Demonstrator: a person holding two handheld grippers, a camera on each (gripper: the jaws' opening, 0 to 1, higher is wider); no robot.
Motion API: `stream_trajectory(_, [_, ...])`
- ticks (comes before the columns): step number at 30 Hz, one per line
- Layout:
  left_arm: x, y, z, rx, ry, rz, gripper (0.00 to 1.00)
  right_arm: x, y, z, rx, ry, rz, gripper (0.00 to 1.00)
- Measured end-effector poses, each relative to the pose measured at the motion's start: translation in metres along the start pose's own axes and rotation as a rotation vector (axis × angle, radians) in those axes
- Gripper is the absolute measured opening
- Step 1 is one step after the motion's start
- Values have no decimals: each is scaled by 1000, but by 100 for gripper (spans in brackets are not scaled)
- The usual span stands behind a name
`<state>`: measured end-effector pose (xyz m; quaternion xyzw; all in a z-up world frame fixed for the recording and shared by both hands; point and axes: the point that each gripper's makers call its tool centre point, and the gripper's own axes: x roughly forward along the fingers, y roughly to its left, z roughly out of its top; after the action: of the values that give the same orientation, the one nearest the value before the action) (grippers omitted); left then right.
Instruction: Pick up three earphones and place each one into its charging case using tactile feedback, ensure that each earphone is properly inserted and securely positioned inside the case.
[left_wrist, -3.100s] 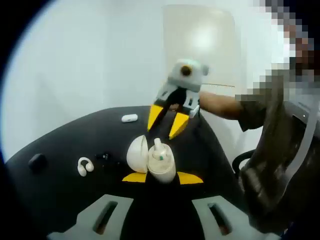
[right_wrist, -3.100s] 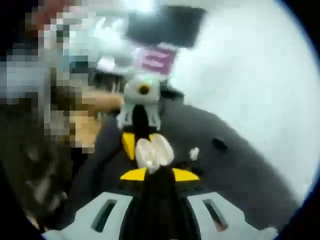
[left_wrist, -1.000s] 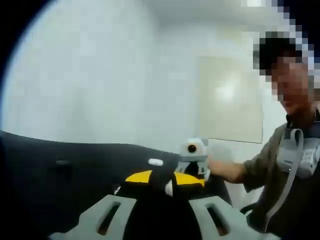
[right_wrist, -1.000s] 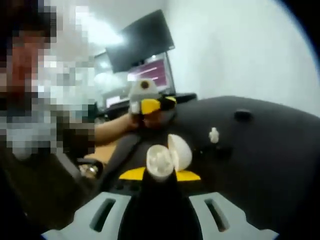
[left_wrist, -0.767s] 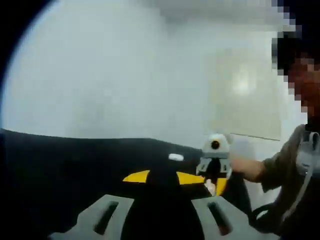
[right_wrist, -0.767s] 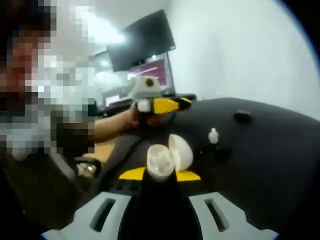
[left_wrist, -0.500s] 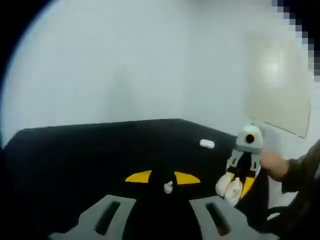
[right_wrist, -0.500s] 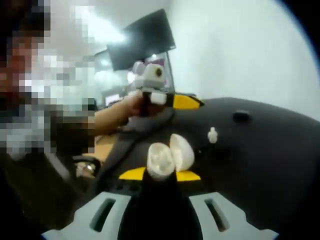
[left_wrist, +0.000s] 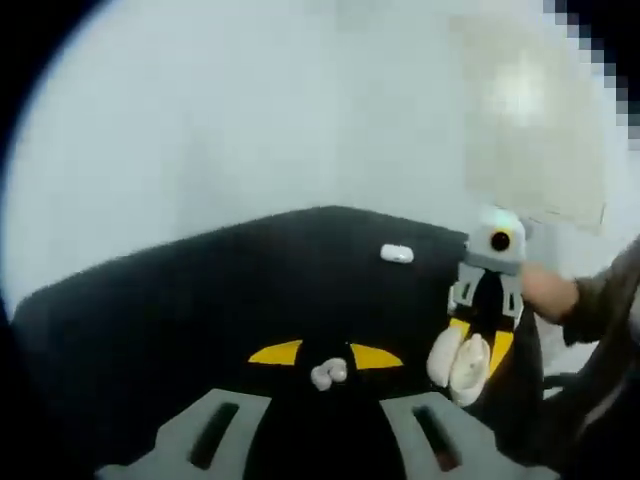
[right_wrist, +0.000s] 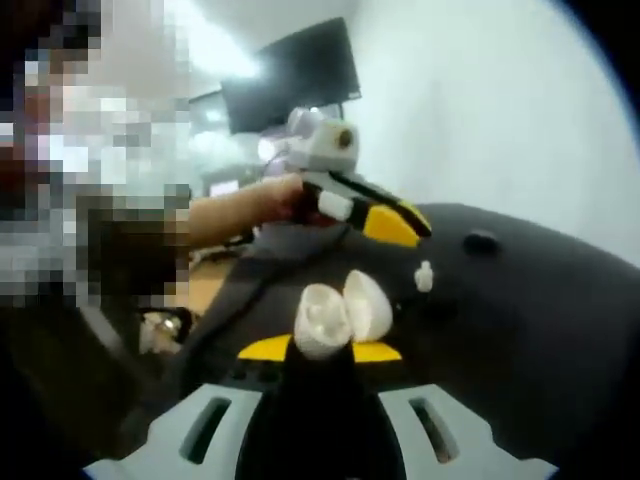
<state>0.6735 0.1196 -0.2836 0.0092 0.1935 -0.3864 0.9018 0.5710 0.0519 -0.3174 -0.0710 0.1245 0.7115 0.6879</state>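
Note:
My left gripper (left_wrist: 325, 357) is shut on a small white earphone (left_wrist: 328, 375), held low over the black table (left_wrist: 200, 300). My right gripper (right_wrist: 320, 349) is shut on a white charging case (right_wrist: 338, 308) whose lid stands open. In the left gripper view the right gripper (left_wrist: 473, 345) hangs at the right with the open case (left_wrist: 456, 362) in its yellow tips. In the right gripper view the left gripper (right_wrist: 396, 226) reaches in from the left, just above and beyond the case. A loose white earphone (right_wrist: 424, 277) lies on the table (right_wrist: 540, 340) past it.
A closed white case (left_wrist: 397, 254) lies near the table's far edge, and a small black case (right_wrist: 481, 241) sits further back. A person's hand (right_wrist: 255, 205) holds the left gripper. A dark monitor (right_wrist: 292, 75) hangs behind, against white walls.
The left gripper has swung toward the right gripper's open case, still carrying the earphone. In the left gripper view the right gripper and case have drawn closer and lower.

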Motion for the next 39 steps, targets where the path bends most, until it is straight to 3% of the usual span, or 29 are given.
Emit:
stream_trajectory(5, [5, 3, -7, -8, 18, -5, 16, 2, 0, 0, -7, 5, -2, 22])
stream_trajectory(9, [7, 2, -7, 82, 34, -4, 16, 1, 0, -1, -12, 7, -1, 22])
stream_trajectory(11, [7, -3, -5, 141, 28, -35, 16, 1, 1, -1, -13, 9, -1, 22])
stream_trajectory(14, [5, 0, -6, 136, 34, -7, 17, 0, 1, -1, -13, 11, -2, 22])
stream_trajectory(17, [-2, -7, 6, 112, -54, -8, 17, -1, 2, -1, -20, 10, -3, 22])
stream_trajectory(19, [-8, -14, 8, 89, -81, -35, 16, -2, 3, -1, -24, 11, -3, 22])
stream_trajectory(25, [-15, -9, -4, 88, -41, -23, 14, -3, 3, -2, -25, 14, -6, 22])
stream_trajectory(30, [-19, -31, -9, 3, -50, -121, 14, -4, 3, -2, -24, 17, -5, 22])
stream_trajectory(32, [-19, -41, -16, -15, -16, -151, 12, -4, 2, -2, 9, 13, -2, 22])
stream_trajectory(35, [-18, -60, -27, 15, 35, -181, 10, -6, -3, 1, 138, -12, 4, 22])
stream_trajectory(39, [-21, -76, -34, 51, 56, -195, 9, -8, -3, 5, 296, -33, 63, 24])
